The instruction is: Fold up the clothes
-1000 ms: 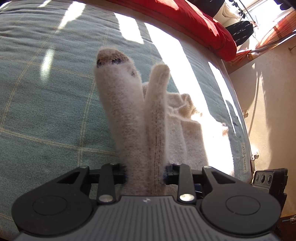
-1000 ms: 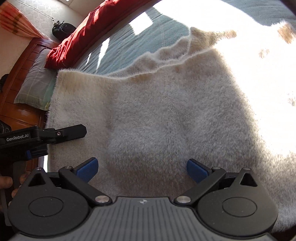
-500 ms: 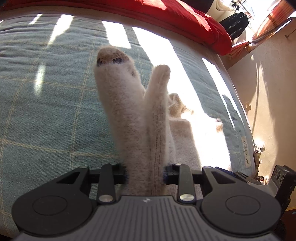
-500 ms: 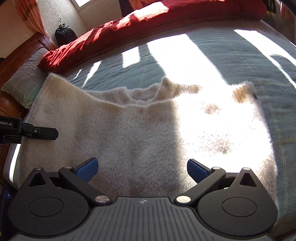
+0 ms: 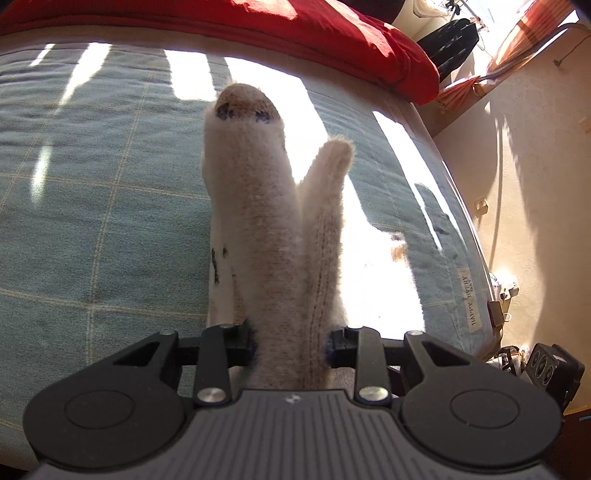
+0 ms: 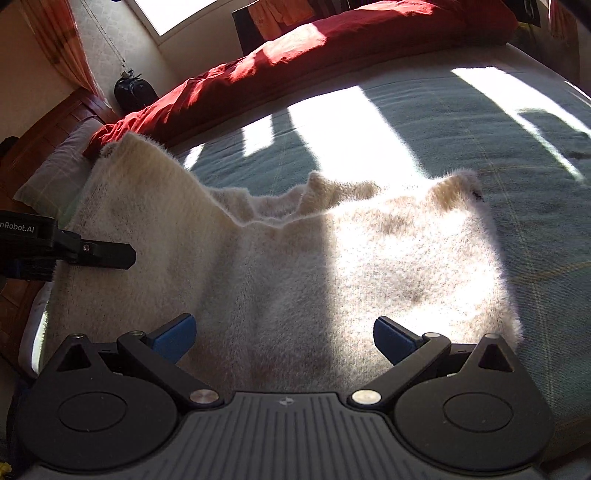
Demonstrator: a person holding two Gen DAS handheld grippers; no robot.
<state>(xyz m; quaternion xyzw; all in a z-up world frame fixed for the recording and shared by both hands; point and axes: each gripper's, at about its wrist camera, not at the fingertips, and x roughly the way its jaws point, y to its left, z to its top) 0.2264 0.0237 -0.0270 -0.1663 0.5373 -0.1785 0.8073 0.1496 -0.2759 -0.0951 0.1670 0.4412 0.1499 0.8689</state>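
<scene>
With the left gripper [image 5: 291, 341] jaws clamping a bunched fold of the fuzzy cream sweater [image 6: 288, 273] and the right gripper [image 6: 284, 332] jaws spread open above it, the slick knit could slip free and slump crooked toward the bed's [image 6: 461, 147] near edge.

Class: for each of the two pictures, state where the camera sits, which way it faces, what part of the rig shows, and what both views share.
Left wrist view: sits on the left gripper, faces across the green bedspread toward the red duvet; its jaws are clamped on a raised fold of the cream sweater.
Right wrist view: sits on the right gripper, faces over the sweater spread on the bed; its jaws are open, and the left gripper shows at the left edge.
Shared: sweater, bedspread, duvet.
</scene>
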